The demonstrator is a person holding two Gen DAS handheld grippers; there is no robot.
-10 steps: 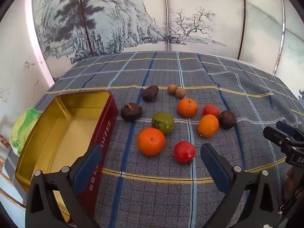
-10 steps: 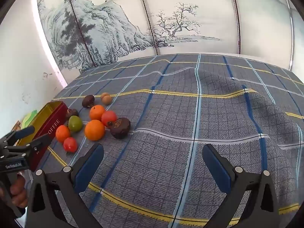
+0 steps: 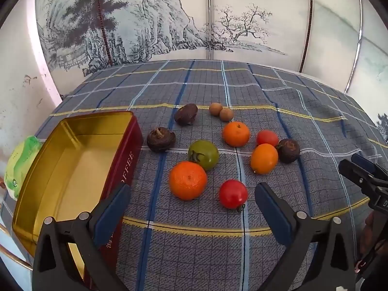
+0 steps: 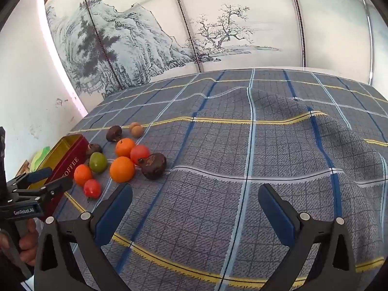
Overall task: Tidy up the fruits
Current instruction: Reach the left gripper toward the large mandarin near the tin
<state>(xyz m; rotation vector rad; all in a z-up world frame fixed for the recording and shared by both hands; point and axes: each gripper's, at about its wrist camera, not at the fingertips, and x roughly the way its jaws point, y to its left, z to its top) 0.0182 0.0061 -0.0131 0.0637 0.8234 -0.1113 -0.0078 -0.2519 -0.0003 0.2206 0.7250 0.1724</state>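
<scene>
Two letters of "COFFEE" on the red tin hide behind the left hand-held gripper, spread wide, empty. Fruits lie beside it on the plaid cloth. Right hand-held gripper likewise gapes, holding nothing.

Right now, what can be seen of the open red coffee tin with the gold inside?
The rectangular red metal tin stands lidless and upright on the plaid cloth, left of the fruits. Its gold interior looks empty. White letters "OFFEE" run along its side. The left gripper's left finger overlaps its near corner; whether they touch is unclear.
</scene>
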